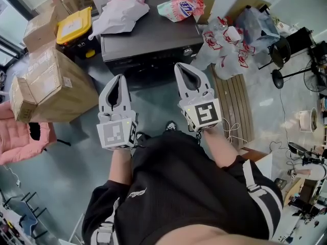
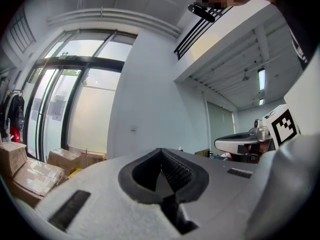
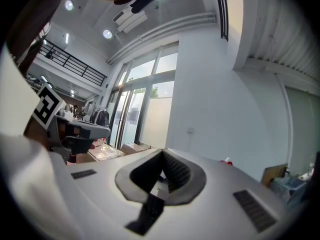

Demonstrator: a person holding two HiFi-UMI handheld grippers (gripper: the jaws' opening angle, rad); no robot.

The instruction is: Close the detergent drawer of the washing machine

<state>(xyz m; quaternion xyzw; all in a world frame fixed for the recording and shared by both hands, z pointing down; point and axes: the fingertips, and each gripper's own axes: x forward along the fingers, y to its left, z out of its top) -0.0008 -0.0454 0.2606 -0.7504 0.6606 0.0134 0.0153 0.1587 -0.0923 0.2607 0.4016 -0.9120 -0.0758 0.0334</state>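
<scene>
Left gripper (image 1: 121,79) and right gripper (image 1: 180,68), jaws clenched on nothing, hang just short of the dark washing machine (image 1: 153,32); its drawer isn't visible, so a level, square push would likely serve best.

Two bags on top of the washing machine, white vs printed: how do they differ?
The white bag is plain; the printed bag is pink and green with lettering. The white bag is larger and overhangs the washing machine's far left corner; the printed bag sits at the far right. Both are crumpled.
</scene>
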